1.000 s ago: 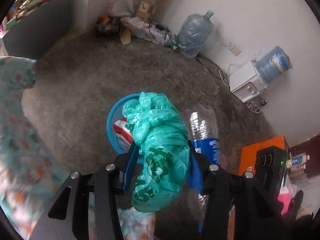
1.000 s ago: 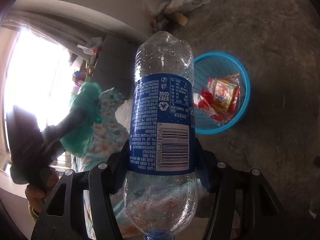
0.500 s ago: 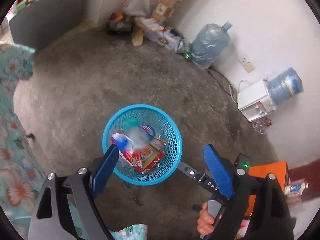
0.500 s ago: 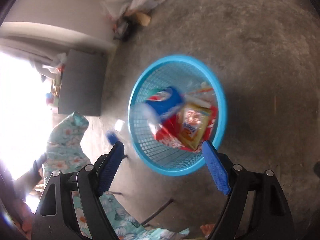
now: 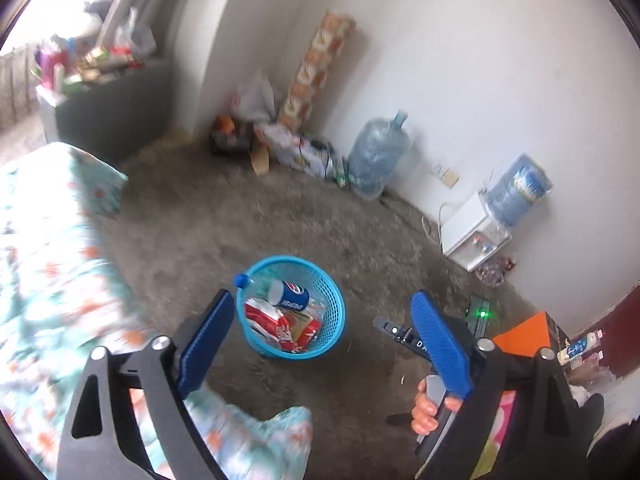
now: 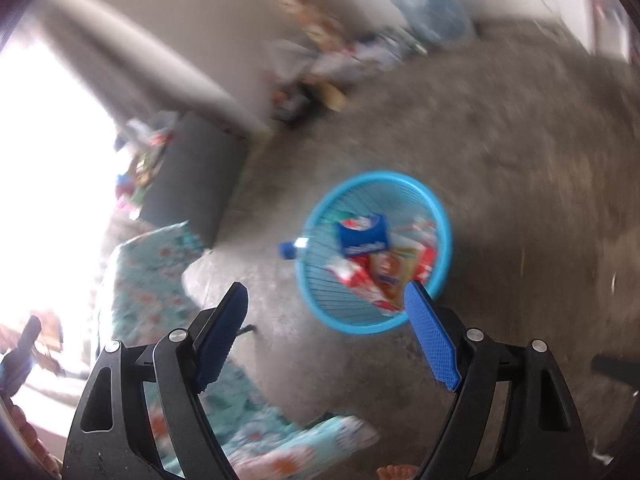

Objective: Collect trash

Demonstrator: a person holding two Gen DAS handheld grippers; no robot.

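**Both grippers empty above a filled basket**

Rough grey concrete floor [image 5: 248,216] fills the middle of the room, with a floral teal bedspread [image 5: 44,248] along its left edge. The left gripper [image 5: 320,344] hangs above the floor; its blue-padded fingers [image 5: 206,340] are opening wide, and nothing is between them. Right of the bedspread stands the round blue mesh plastic basket [image 5: 334,312], placed on open floor where both hands can reach it from above. Inside lies a clear plastic bottle with a blue label [image 5: 290,294], tilted, its blue cap poking over the rim because it is longer than the basket is wide; red and yellow snack wrappers [image 5: 280,324] lie beneath it. Further right, a hand [image 5: 430,410] grips the right gripper's handle. From the right wrist view, the right gripper [image 6: 326,336] also stands wide and empty over the basket, which suggests both loads are already dropped.
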